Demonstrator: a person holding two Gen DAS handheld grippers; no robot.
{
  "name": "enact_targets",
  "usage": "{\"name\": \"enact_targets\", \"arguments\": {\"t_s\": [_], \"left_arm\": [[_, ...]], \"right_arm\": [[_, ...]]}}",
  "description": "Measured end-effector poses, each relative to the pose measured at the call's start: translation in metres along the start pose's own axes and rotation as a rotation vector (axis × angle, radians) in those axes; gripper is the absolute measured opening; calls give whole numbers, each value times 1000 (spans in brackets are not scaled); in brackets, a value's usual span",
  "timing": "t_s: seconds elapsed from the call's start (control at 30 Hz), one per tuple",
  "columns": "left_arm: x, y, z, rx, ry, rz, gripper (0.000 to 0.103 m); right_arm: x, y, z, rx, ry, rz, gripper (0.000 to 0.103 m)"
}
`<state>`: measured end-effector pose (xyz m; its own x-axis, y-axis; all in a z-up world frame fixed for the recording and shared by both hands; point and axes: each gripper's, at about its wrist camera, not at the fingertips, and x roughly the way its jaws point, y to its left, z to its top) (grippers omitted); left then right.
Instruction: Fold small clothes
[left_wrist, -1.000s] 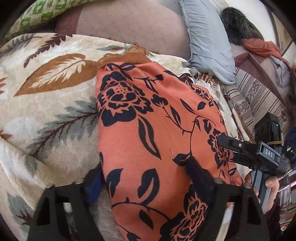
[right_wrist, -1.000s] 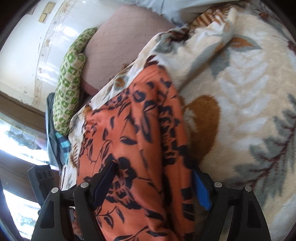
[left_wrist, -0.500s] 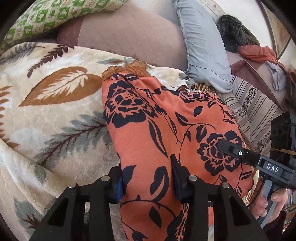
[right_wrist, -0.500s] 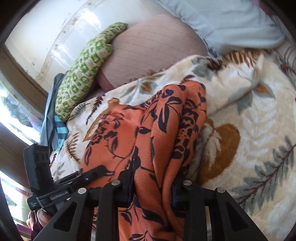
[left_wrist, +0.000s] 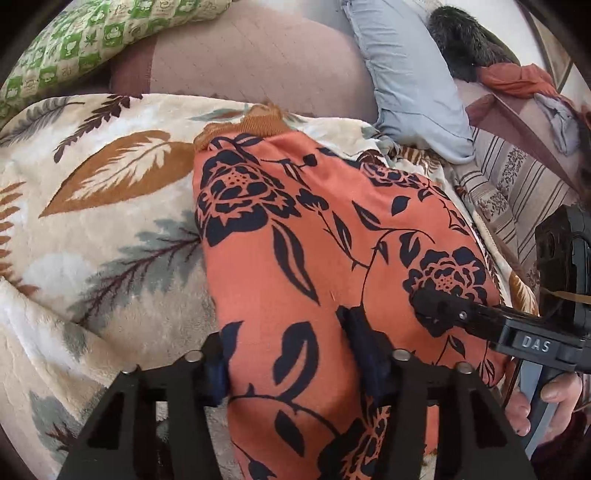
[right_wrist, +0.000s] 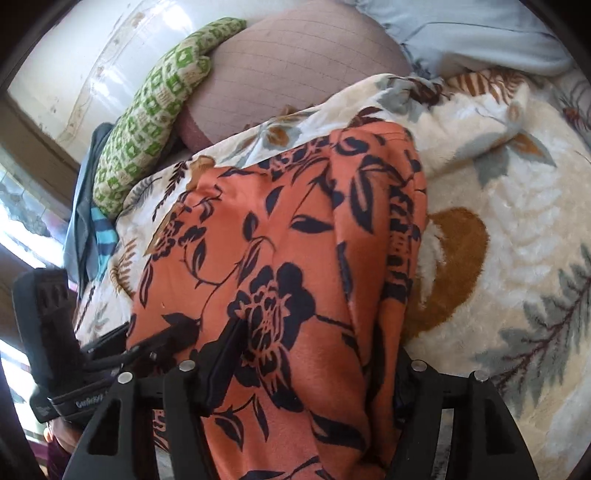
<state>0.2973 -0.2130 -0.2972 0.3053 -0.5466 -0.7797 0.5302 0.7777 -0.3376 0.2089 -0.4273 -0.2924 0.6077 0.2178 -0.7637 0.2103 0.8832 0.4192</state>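
An orange garment (left_wrist: 295, 236) with dark navy flowers lies lengthwise on a leaf-patterned blanket (left_wrist: 110, 236), its brown ribbed hem (left_wrist: 255, 123) at the far end. My left gripper (left_wrist: 291, 362) straddles the near left part of the cloth; its jaws are opening and the fabric lies loose between the blue pads. My right gripper (right_wrist: 314, 365) straddles the garment's right side (right_wrist: 332, 258), where a folded edge runs along the blanket; its jaws are also opening with cloth between them. In the left wrist view the right gripper (left_wrist: 443, 314) reaches over the cloth from the right.
Pillows line the far side: a green patterned one (left_wrist: 85, 40), a mauve quilted one (left_wrist: 258, 66) and a pale blue one (left_wrist: 406, 81). Loose clothes (left_wrist: 517, 77) and a striped sheet (left_wrist: 517, 192) lie at the right. A hand (left_wrist: 554, 398) holds the right gripper's handle.
Both grippers closed on the cloth half a second ago and have since widened. The right gripper rolled and shifted inward over the garment, whose right side now lies doubled over.
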Motion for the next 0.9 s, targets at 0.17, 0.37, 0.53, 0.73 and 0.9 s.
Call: {"name": "enact_targets", "arguments": {"t_s": [0.17, 0.37, 0.53, 0.73, 0.9], "left_arm": [[-14, 1, 4, -8, -41, -20, 42], [-51, 1, 14, -12, -119, -1, 41], [-104, 7, 18, 4, -206, 49, 41], [-147, 30, 3, 24, -238, 128, 41], [-144, 73, -26, -18, -140, 201, 42]], "right_arm": [[-16, 22, 4, -65, -81, -2, 34], [-38, 54, 4, -113, -166, 21, 33], [-61, 90, 4, -141, -262, 101, 33], [-65, 132, -6, -142, -286, 212, 33], [-27, 153, -22, -37, -167, 285, 33]]}}
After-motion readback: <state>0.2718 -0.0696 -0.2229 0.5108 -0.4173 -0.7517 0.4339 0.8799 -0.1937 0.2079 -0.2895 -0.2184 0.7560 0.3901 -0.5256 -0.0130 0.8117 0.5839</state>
